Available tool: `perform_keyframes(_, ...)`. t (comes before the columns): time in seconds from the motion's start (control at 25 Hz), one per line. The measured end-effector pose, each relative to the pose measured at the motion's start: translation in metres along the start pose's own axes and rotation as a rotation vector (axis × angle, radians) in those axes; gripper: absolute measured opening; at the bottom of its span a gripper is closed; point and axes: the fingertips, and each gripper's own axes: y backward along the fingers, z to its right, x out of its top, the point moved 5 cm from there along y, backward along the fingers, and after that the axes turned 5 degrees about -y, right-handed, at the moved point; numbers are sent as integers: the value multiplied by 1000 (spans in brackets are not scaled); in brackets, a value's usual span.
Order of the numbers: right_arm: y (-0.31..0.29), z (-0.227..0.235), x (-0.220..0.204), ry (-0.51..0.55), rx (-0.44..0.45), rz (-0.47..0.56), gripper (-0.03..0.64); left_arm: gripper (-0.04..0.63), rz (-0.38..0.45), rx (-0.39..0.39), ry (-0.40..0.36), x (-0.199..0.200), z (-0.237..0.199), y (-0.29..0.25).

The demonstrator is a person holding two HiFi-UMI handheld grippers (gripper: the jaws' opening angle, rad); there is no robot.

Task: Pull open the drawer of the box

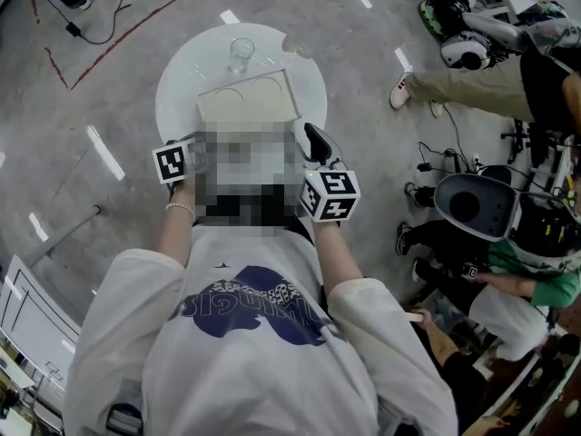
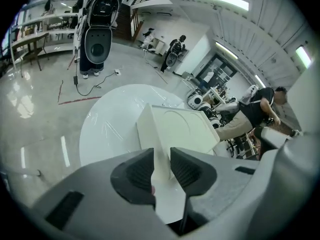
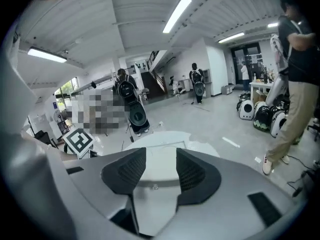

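Note:
A white box (image 1: pixel 247 98) lies on a round white table (image 1: pixel 182 89), and a mosaic patch hides its near side in the head view. My left gripper (image 2: pixel 161 156) is at the box's (image 2: pixel 185 129) near left corner, shut on the upright edge of its wall, which fills the gap between the pads. In the head view this gripper (image 1: pixel 191 148) sits by the box's left side. My right gripper (image 3: pixel 161 159) faces the box front (image 3: pixel 161 171) with its jaws open. A small drawer knob (image 3: pixel 155 187) shows low between them, untouched. In the head view the right gripper (image 1: pixel 310 136) is at the box's near right corner.
A clear glass (image 1: pixel 241 54) stands on the table just behind the box. To the right are a person's outstretched legs (image 1: pixel 454 84), a seated person, and a dark-headed robot (image 1: pixel 472 203) with cables on the floor. A red tape line (image 1: pixel 136 25) crosses the floor at far left.

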Motion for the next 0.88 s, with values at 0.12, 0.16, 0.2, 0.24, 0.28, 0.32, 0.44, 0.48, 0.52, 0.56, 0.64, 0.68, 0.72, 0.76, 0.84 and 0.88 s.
perform_keyframes(0.12,-15,4,-18,-1,34,-118,184,92,6,21,33,-3,2,0)
perform_keyframes(0.16,-20,6,-23,-4,45,-161,184,84,8,29,40,-3,3,0)
perform_keyframes(0.2,-26,9,-28,-5,54,-205,186,77,10,36,47,-2,5,-1)
perform_keyframes(0.24,-31,12,-34,-4,62,-246,186,69,11,42,54,-1,6,-2)
perform_keyframes(0.28,-36,14,-40,-3,72,-284,186,66,11,51,60,1,7,-3)
perform_keyframes(0.32,-42,15,-45,-2,83,-319,186,64,11,61,64,2,7,-4)
perform_keyframes(0.44,-54,16,-64,-12,125,-421,184,60,19,95,76,2,8,-4)
perform_keyframes(0.48,-57,15,-70,-22,140,-456,184,58,25,105,87,1,8,-3)
perform_keyframes(0.52,-61,14,-77,-36,154,-489,184,58,31,113,100,0,7,-2)
perform_keyframes(0.56,-65,13,-84,-52,167,-521,186,57,37,121,113,-1,5,-2)
perform_keyframes(0.64,-73,13,-94,-69,183,-573,186,55,44,132,135,-1,4,-2)
perform_keyframes(0.68,-76,12,-98,-71,189,-596,186,55,47,137,142,-1,4,-2)
perform_keyframes(0.72,-80,12,-103,-71,194,-618,185,54,49,142,147,-1,5,-2)
perform_keyframes(0.76,-84,12,-107,-74,199,-639,186,54,51,147,150,-1,5,-2)
perform_keyframes(0.84,-91,10,-113,-81,208,-676,186,52,54,160,158,-2,6,-2)
perform_keyframes(0.88,-96,10,-116,-80,212,-694,186,52,58,166,164,-2,6,-2)
